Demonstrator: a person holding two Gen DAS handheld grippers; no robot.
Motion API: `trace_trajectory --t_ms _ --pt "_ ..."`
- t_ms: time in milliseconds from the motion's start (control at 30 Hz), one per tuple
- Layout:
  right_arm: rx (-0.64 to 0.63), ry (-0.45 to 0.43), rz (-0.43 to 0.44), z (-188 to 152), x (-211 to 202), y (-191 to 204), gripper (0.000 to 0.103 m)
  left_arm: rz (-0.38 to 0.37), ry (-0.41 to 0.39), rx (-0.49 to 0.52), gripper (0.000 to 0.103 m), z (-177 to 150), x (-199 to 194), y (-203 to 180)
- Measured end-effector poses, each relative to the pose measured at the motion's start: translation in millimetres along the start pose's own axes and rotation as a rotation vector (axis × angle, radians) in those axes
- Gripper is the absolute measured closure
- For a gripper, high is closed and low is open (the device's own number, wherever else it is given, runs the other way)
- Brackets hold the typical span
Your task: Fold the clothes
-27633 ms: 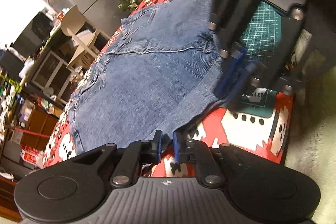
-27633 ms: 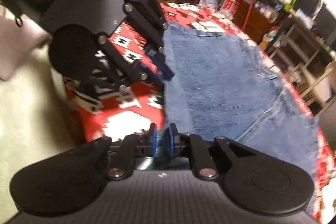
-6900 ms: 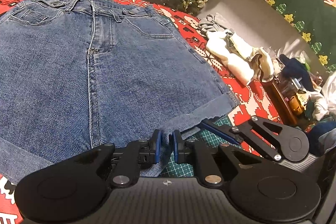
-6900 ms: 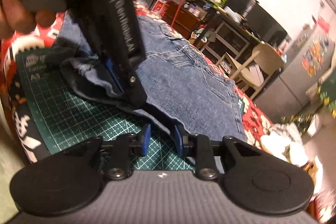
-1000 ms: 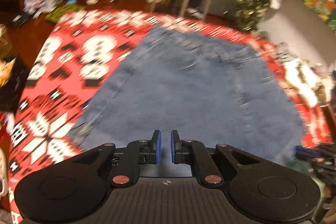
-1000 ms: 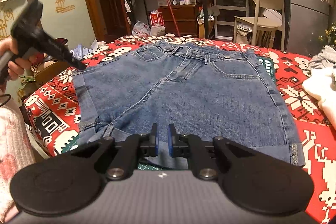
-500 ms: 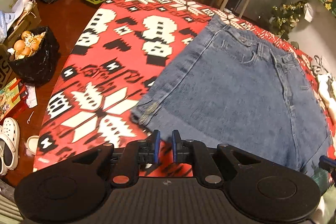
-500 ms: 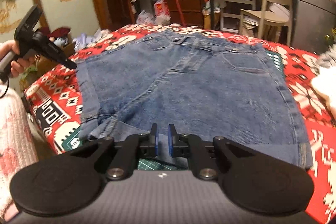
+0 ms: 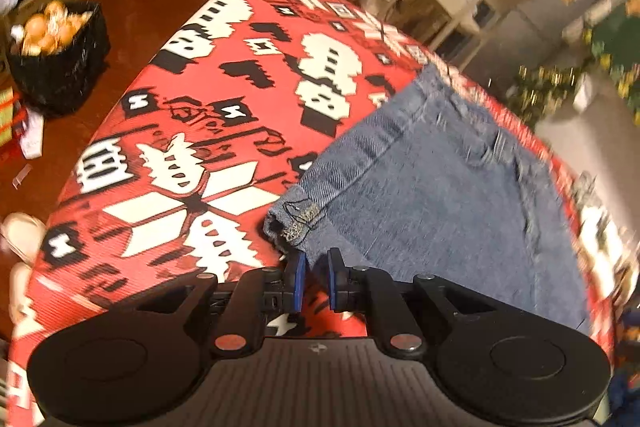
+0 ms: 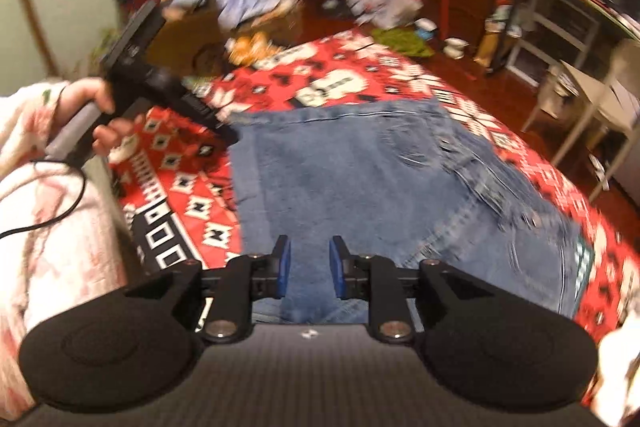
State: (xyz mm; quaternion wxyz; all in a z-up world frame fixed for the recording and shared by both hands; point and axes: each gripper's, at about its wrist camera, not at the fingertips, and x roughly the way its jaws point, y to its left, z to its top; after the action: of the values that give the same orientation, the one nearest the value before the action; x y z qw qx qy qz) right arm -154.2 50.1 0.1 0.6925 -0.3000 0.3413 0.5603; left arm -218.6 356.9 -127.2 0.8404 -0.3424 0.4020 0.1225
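Note:
Blue denim shorts lie flat on a red, white and black patterned tablecloth. My left gripper hovers low at the near left leg hem corner, its blue pads a narrow slit apart with no cloth seen pinched. From the right wrist view the shorts spread ahead, and the left gripper, held by a person's hand, touches their far left corner. My right gripper is above the near edge of the denim; its jaws are opening and grip nothing.
A black bin of round orange things stands on the floor left of the table. A pale chair and cluttered shelves lie beyond. A green cutting mat peeks out under the shorts at the right. White cloth is at the right edge.
The left gripper has closed in on the shorts' hem corner and rolled. The right gripper has lifted and swung to the left, and its jaws have spread wider.

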Motion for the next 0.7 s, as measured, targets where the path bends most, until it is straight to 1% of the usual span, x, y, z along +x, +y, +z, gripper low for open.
trace_trajectory --t_ms 67,133,233,333,433,533,567,600,700 --pt "-0.036 0.029 0.007 15 15 16 0.080 -0.059 -0.028 -0.074 0.094 -1 -1 9" --pt "-0.056 0.018 0.011 23 31 31 0.080 -0.105 -0.055 -0.128 0.094 -1 -4 15" --pt "-0.048 -0.033 0.004 23 65 51 0.080 -0.150 -0.087 -0.154 0.094 0 -10 17" --pt "-0.009 -0.090 -0.018 15 98 66 0.080 -0.185 -0.102 -0.145 0.094 1 -10 12" --pt "0.011 -0.134 -0.040 7 115 78 0.080 -0.172 -0.099 -0.117 0.094 2 -6 6" --pt "-0.007 -0.163 -0.030 2 120 89 0.081 -0.156 -0.095 -0.099 0.094 3 -1 3" --pt "-0.015 -0.168 -0.021 2 123 92 0.084 -0.151 -0.096 -0.097 0.094 3 0 3" --pt "-0.025 -0.167 -0.003 2 127 95 0.090 -0.148 -0.097 -0.101 0.094 3 0 4" --pt "-0.019 -0.168 0.035 5 136 102 0.093 -0.146 -0.099 -0.107 0.094 3 1 6"
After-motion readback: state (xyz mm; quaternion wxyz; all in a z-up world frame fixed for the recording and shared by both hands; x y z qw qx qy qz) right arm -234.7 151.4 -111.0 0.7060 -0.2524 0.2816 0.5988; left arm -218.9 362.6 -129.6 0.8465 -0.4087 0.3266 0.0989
